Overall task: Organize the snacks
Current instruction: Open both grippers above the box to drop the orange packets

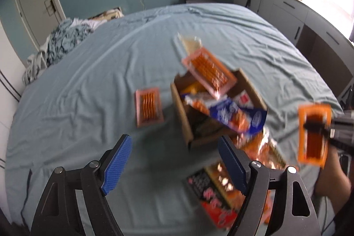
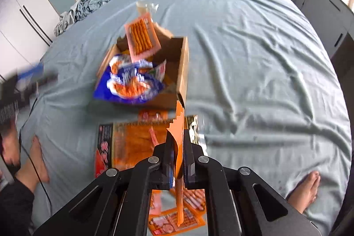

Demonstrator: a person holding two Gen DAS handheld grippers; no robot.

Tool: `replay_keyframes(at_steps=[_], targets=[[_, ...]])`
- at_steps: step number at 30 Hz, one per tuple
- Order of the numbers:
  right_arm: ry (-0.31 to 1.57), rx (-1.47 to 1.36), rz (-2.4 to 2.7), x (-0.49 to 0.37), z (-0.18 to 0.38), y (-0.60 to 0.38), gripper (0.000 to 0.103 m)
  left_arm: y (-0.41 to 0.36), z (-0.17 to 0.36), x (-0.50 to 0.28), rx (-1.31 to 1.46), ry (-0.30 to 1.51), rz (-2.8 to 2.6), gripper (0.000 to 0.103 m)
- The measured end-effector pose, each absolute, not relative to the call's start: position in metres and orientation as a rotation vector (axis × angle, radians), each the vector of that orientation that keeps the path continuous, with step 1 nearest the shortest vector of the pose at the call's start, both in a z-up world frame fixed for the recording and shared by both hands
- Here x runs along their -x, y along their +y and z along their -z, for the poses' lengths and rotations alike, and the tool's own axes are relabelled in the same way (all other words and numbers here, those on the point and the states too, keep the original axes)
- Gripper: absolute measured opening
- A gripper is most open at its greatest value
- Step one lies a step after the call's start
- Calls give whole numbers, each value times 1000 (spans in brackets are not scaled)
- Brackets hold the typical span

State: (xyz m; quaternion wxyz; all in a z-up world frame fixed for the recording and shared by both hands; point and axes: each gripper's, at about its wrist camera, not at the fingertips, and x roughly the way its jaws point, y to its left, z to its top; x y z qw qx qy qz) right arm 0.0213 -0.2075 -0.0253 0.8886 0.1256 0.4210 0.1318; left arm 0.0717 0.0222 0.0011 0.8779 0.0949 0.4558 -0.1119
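An open cardboard box [image 1: 184, 118] [image 2: 183, 68] stands on the bed with several snack packs inside. A blue packet [image 1: 234, 116] [image 2: 130, 83] hangs over its near edge. A pink cracker pack [image 1: 209, 71] [image 2: 141, 39] is tilted over the box's far side; whether it rests there I cannot tell. A second pink pack [image 1: 149, 106] lies left of the box. My left gripper [image 1: 174, 165] is open and empty, short of the box. My right gripper [image 2: 178, 138] [image 1: 318, 127] is shut on an orange packet [image 2: 179, 132] [image 1: 314, 147], right of the box.
Loose packs lie on the grey-blue sheet [image 1: 88, 81] near the box: a black-and-red one [image 1: 212, 198] [image 2: 104, 147], a large orange one [image 2: 135, 143], more orange ones [image 2: 174, 220]. A person's bare feet [image 2: 39, 158] [image 2: 307, 189] rest on the bed. Crumpled bedding [image 1: 62, 41] lies at the far left.
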Motion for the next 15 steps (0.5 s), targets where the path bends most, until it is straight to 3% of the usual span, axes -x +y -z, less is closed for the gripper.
replay_keyframes(at_steps=[6, 10, 12, 13, 14, 15], targets=[[809, -259, -208, -58, -30, -189, 5, 43, 42, -49, -130, 1124, 259, 81], [732, -271, -170, -79, -56, -177, 5, 47, 48, -39, -129, 1128, 290, 81], [711, -294, -171, -88, -63, -172, 11, 47, 48, -36, -145, 1113, 304, 81], [714, -306, -182, -92, -63, -169, 27, 48, 49, -35, -151, 1108, 311, 81], [723, -314, -197, -95, -62, -166, 52, 49, 50, -34, -153, 1106, 322, 81], [714, -329, -213, -93, -60, -164, 62, 50, 52, -34, -153, 1108, 330, 81]])
